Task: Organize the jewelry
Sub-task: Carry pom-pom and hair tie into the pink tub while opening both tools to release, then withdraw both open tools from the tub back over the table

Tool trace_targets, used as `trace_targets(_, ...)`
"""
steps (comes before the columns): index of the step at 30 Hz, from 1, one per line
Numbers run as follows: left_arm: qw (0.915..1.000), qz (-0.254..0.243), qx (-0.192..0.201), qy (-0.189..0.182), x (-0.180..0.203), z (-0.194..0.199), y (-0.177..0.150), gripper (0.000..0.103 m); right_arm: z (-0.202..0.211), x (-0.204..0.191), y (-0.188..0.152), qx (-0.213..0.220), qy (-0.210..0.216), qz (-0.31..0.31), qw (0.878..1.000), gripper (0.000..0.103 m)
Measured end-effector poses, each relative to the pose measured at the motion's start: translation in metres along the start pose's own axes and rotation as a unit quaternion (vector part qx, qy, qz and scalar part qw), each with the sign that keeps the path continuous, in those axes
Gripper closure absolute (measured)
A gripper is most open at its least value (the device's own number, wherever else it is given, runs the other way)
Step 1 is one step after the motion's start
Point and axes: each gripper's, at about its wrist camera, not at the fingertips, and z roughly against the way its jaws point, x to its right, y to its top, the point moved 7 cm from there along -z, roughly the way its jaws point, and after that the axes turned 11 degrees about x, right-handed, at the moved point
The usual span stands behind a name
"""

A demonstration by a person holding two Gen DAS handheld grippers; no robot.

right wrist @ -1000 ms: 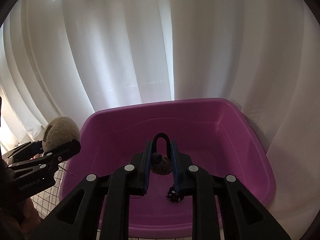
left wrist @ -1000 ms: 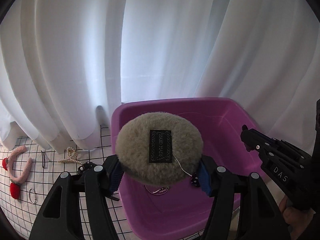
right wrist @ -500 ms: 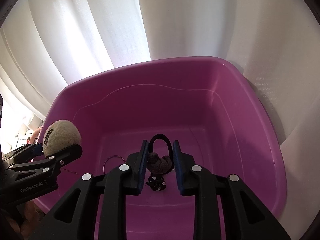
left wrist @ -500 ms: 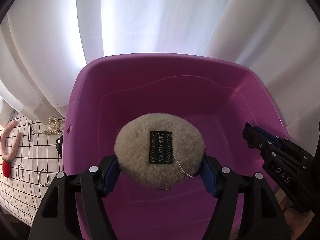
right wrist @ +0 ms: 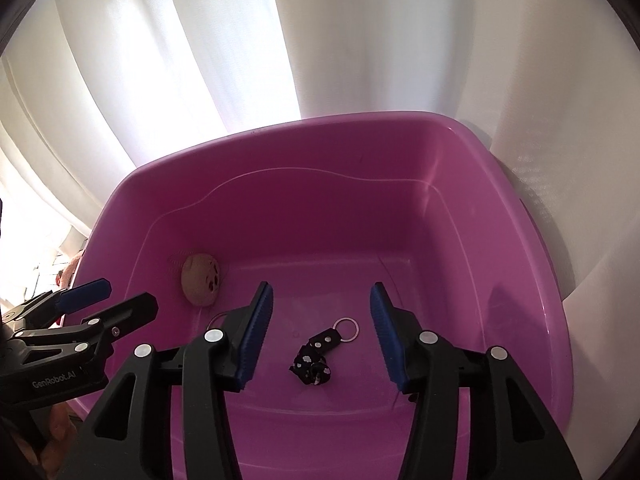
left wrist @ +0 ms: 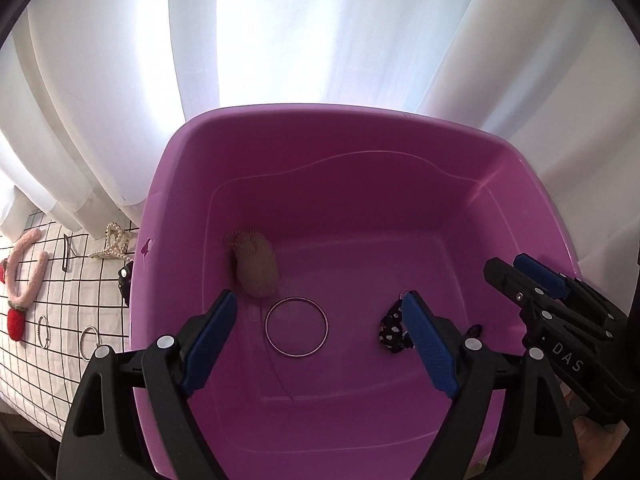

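Note:
A purple plastic tub (left wrist: 360, 120) (right wrist: 280, 136) fills both views. On its floor lie a beige furry pom-pom (left wrist: 256, 266) (right wrist: 200, 276) by the left wall, a thin metal bangle (left wrist: 297, 327) and a black spotted fabric keyring (left wrist: 392, 330) (right wrist: 316, 358). My left gripper (left wrist: 320, 304) hangs over the bangle, its jaws opening with nothing between them. My right gripper (right wrist: 320, 300) hovers above the keyring, its jaws opening too, and the keyring lies loose on the floor below. Each gripper shows at the edge of the other's view.
Left of the tub, a white grid-patterned cloth (left wrist: 60, 320) carries a pink fuzzy headband (left wrist: 24, 272), a pearl hair claw (left wrist: 112, 244), a black hairpin (left wrist: 66, 256) and metal rings (left wrist: 90, 342). White curtains (left wrist: 320, 40) hang behind the tub.
The left gripper came down over the tub, opened and let the pom-pom drop to the tub floor. The right gripper lowered, opened and released the black keyring.

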Motion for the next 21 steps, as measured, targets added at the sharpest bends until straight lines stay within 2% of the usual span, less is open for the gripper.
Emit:
trace_targets(14, 1.0, 0.002, 0.008, -0.003, -0.004, 0.012, 0.0, 0.02, 0.006, -0.003, 0.002, 0.005, -0.003, 0.002, 1.0, 0.054)
trace_targets(18, 0.9999, -0.003, 0.015, -0.008, -0.004, 0.019, 0.001, 0.02, 0.013, -0.006, 0.003, 0.01, -0.002, 0.002, 1.0, 0.048)
trace_targets(21, 0.9995, -0.011, 0.028, -0.004, -0.005, 0.027, 0.003, 0.013, 0.017, -0.01, 0.004, 0.014, 0.0, 0.002, 1.0, 0.047)
